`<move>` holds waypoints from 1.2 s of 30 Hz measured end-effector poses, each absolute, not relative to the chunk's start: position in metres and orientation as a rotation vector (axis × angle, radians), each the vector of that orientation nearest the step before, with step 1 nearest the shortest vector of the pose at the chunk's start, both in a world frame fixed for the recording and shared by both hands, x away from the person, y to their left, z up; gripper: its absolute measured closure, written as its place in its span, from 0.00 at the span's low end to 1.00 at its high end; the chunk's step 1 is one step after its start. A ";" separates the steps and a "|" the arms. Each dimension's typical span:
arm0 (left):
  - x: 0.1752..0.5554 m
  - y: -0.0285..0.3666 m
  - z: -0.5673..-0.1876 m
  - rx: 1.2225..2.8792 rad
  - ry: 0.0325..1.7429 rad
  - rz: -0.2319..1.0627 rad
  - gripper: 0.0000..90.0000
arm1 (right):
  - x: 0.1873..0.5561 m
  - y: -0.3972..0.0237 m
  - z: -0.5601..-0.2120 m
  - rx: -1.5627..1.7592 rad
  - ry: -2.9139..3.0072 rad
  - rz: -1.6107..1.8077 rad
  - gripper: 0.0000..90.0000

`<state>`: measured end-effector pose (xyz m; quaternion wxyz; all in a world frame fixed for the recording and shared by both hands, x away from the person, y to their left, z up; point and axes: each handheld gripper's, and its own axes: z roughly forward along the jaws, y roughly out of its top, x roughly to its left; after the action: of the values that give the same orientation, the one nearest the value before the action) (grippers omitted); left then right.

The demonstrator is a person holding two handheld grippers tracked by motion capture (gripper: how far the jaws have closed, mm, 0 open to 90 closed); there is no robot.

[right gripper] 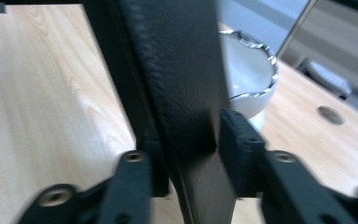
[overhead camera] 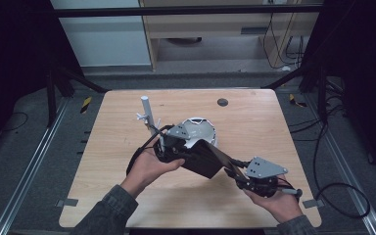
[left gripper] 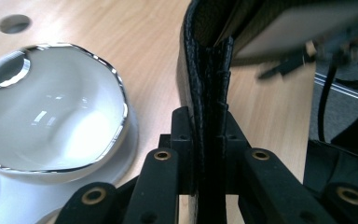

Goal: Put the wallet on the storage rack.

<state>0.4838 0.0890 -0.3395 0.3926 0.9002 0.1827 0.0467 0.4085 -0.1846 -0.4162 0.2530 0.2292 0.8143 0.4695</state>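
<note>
Above the wooden worktop (overhead camera: 254, 122), beside a white scalloped bowl (overhead camera: 201, 131): black leather wallet (overhead camera: 203, 159) held aloft between two tools. Left hand-held gripper (left gripper: 205, 140) clamped on the wallet's stitched edge; right hand-held gripper (right gripper: 191, 154) set astride the opposite flap, jaws a little slack, grip uncertain. Step in hand, seemingly: spreading the wallet open. Next move likely needing a firmer right-side pinch, then a gentle pull apart.

Count on the wooden table

One black leather wallet (overhead camera: 204, 159), one white bowl (overhead camera: 200, 130) with a silver rim, one white stand (overhead camera: 147, 113) at the upper left, two grippers, left (overhead camera: 169, 144) and right (overhead camera: 242, 177).
</note>
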 end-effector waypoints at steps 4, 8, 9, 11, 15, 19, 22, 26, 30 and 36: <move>0.483 0.086 -0.322 2.301 0.473 0.150 0.89 | 0.405 -0.184 -0.433 0.676 2.227 1.296 0.36; 0.484 0.086 -0.312 2.322 0.476 0.155 0.89 | 0.406 -0.190 -0.453 0.760 2.231 1.308 0.22; 0.484 0.086 -0.309 2.329 0.479 0.162 0.89 | 0.408 -0.193 -0.459 0.795 2.233 1.308 0.20; 0.484 0.088 -0.305 2.342 0.483 0.179 0.89 | 0.411 -0.198 -0.465 0.842 2.233 1.289 0.16; 0.486 0.092 -0.297 2.323 0.495 0.179 0.89 | 0.422 -0.213 -0.476 1.011 2.156 1.236 0.15; 0.487 0.095 -0.290 2.319 0.505 0.195 0.89 | 0.430 -0.230 -0.486 1.184 2.086 1.133 0.14; 0.488 0.097 -0.284 2.307 0.513 0.207 0.89 | 0.432 -0.240 -0.488 1.291 2.023 1.112 0.12; 0.489 0.100 -0.275 2.297 0.521 0.229 0.89 | 0.434 -0.244 -0.492 1.360 2.017 1.097 0.11; 0.491 0.103 -0.267 2.296 0.536 0.253 0.89 | 0.438 -0.248 -0.496 1.407 2.018 1.061 0.09; 0.500 0.106 -0.259 2.289 0.574 0.296 0.89 | 0.441 -0.252 -0.501 1.465 2.020 1.031 0.09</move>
<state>0.5002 0.1059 -0.2591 0.3722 0.8932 0.2241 0.1157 0.4414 -0.2518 -0.5006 0.2189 0.5294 0.7301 0.3726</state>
